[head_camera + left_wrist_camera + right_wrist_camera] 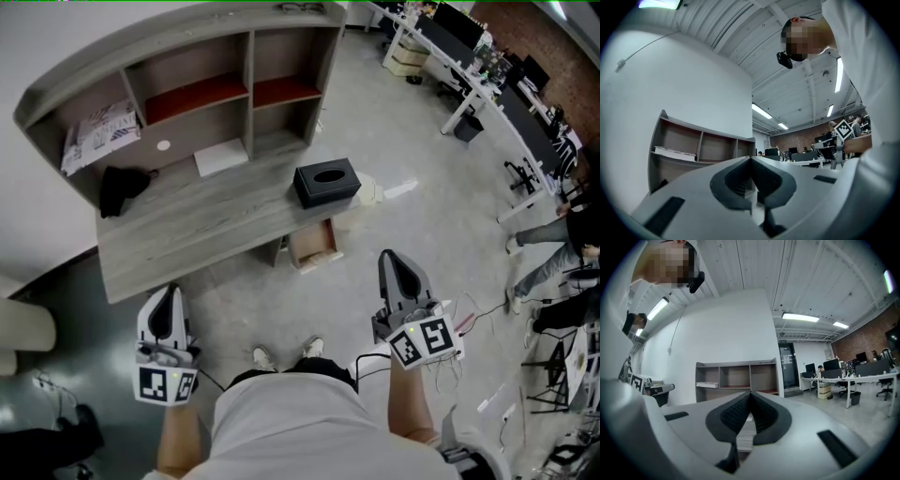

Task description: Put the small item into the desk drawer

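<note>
The grey desk [202, 230] with its shelf unit stands ahead of me. Under its right end a small wooden drawer [314, 244] is pulled open. On the desktop lie a black tissue box [327, 182], a white sheet [221, 157], a black bundle [122, 187] and a tiny white round item [164, 145]. My left gripper [170, 292] and right gripper [389, 256] hover low near my body, well short of the desk. Both are shut with nothing between the jaws, as the left gripper [751, 158] and right gripper [751, 393] show in their own views.
A stack of papers [98, 131] lies on the left shelf. Long office desks with monitors [487, 75] run along the back right, and a seated person [553, 248] is at the right edge. Cables [469, 314] trail over the floor by my right side.
</note>
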Available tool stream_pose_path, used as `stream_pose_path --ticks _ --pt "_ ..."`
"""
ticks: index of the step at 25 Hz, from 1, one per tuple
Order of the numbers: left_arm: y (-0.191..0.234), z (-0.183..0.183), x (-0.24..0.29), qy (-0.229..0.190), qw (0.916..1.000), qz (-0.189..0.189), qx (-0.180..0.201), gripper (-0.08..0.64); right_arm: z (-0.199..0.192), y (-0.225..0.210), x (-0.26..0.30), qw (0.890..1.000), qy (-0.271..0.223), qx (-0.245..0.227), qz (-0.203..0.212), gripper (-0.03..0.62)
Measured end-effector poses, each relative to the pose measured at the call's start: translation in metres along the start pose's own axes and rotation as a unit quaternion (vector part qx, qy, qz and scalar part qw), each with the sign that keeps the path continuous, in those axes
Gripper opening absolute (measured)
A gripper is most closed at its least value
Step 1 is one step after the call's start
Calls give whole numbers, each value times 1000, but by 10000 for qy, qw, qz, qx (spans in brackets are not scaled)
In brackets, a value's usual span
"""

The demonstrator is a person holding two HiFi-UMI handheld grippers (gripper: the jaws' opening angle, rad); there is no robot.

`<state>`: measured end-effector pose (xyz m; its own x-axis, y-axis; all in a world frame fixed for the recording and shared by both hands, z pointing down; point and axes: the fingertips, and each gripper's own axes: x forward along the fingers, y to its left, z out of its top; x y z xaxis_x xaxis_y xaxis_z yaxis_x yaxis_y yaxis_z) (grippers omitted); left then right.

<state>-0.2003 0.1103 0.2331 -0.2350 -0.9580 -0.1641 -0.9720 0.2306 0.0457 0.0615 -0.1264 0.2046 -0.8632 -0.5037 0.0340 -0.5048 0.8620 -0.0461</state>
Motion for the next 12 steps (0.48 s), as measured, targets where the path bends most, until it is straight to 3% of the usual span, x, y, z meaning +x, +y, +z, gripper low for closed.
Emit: stream_pose_path --ticks 12 --pt "-14 -5 -7 -27 9998 -190 -61 17 -2 2 -23 9998 18 -101 -140 21"
